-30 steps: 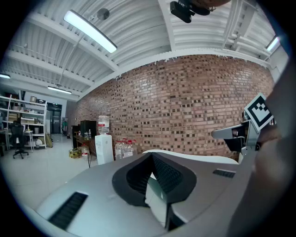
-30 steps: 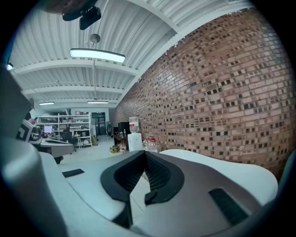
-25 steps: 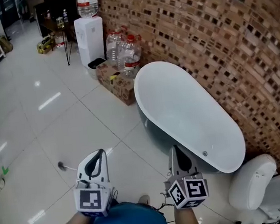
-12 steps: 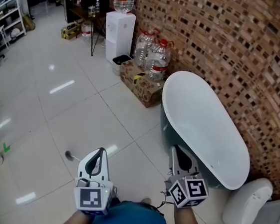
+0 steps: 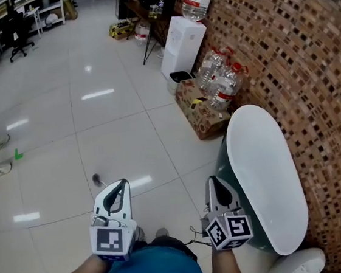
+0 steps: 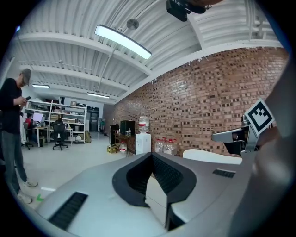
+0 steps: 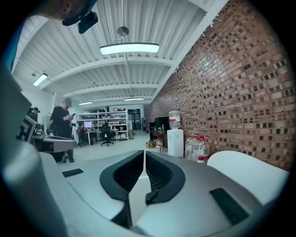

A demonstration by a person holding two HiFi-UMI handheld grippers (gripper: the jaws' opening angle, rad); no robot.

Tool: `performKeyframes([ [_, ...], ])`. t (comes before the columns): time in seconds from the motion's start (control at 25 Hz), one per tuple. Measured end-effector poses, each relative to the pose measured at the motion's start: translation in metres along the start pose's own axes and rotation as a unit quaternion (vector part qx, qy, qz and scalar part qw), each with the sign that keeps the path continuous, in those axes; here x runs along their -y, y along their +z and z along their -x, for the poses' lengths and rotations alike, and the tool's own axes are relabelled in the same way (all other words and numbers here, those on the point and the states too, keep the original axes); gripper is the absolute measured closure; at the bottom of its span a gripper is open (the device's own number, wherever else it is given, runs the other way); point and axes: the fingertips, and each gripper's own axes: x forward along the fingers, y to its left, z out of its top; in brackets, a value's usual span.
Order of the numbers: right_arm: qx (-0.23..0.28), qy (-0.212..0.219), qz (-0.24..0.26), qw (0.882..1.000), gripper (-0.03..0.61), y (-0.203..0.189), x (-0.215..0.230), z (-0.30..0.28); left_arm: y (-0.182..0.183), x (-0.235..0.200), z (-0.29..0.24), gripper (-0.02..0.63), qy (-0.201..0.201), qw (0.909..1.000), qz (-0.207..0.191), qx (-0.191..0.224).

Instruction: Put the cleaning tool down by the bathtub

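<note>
Beside bathtub (image 5: 267,177), over floor (image 5: 67,144): L claw (image 5: 124,183) closed, empty; R claw (image 5: 212,180) just opened to a slit, nothing betw. jaws.

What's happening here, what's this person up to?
A person stands by a bathtub with a gripper in each hand. The left gripper is shut and empty. On the right gripper, the jaws have just been opening a little, with nothing between them.
</note>
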Motion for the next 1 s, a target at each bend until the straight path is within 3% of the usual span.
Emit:
performKeyframes([
  [0.48, -0.018, 0.135, 0.011, 0.991, 0.537, -0.014, -0.041, -0.073, -0.002, -0.043, 0.015, 0.609, 0.122, 0.9924, -0.003, -0.016],
  [0.72, -0.037, 0.185, -0.013, 0.982, 0.534, -0.029, -0.055, -0.102, -0.013, -0.051, 0.006, 0.609, 0.147, 0.9888, -0.005, -0.022],
  [1.0, -0.048, 0.225, 0.015, 0.973, 0.520, -0.030, -0.121, -0.136, -0.005, -0.118, 0.024, 0.609, 0.184, 0.9828, -0.008, -0.008],
])
